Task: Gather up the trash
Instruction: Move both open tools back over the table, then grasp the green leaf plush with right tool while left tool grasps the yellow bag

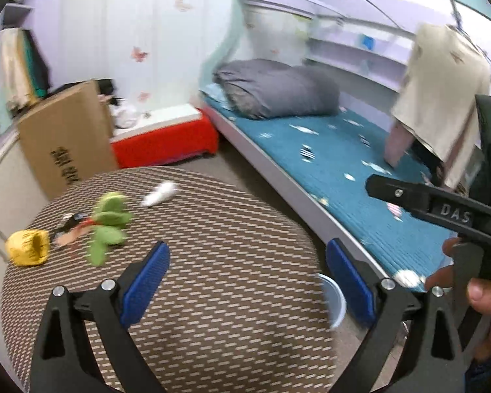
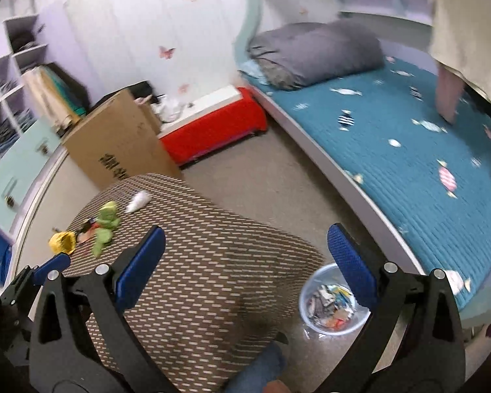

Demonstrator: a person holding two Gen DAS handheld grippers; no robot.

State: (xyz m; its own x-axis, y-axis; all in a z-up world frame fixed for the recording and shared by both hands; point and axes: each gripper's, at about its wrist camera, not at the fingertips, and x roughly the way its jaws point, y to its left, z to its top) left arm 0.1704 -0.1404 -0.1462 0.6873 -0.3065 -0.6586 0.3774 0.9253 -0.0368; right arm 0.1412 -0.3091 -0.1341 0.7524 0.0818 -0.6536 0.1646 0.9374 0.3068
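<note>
On a round woven-pattern table (image 1: 212, 294) (image 2: 206, 278) lie a crumpled yellow wrapper (image 1: 27, 248) (image 2: 62, 243), a green wrapper (image 1: 108, 222) (image 2: 105, 226), a white crumpled scrap (image 1: 158, 193) (image 2: 138, 201) and a small orange and black wrapper (image 1: 72, 229) (image 2: 86, 229), all at the table's far left. My left gripper (image 1: 247, 273) hangs open over the table's near right part, with nothing between its blue pads. My right gripper (image 2: 245, 262) is open too, above the table's right edge. A pale blue bin (image 2: 332, 301) (image 1: 335, 298) holding several wrappers stands on the floor right of the table.
A bed (image 2: 409, 150) with a teal cover and a grey duvet (image 2: 314, 52) runs along the right. A cardboard box (image 2: 121, 144) and a red box (image 2: 219, 124) stand behind the table. A hand (image 1: 474, 288) holds the other gripper at right. Shelves (image 2: 13, 75) line the left wall.
</note>
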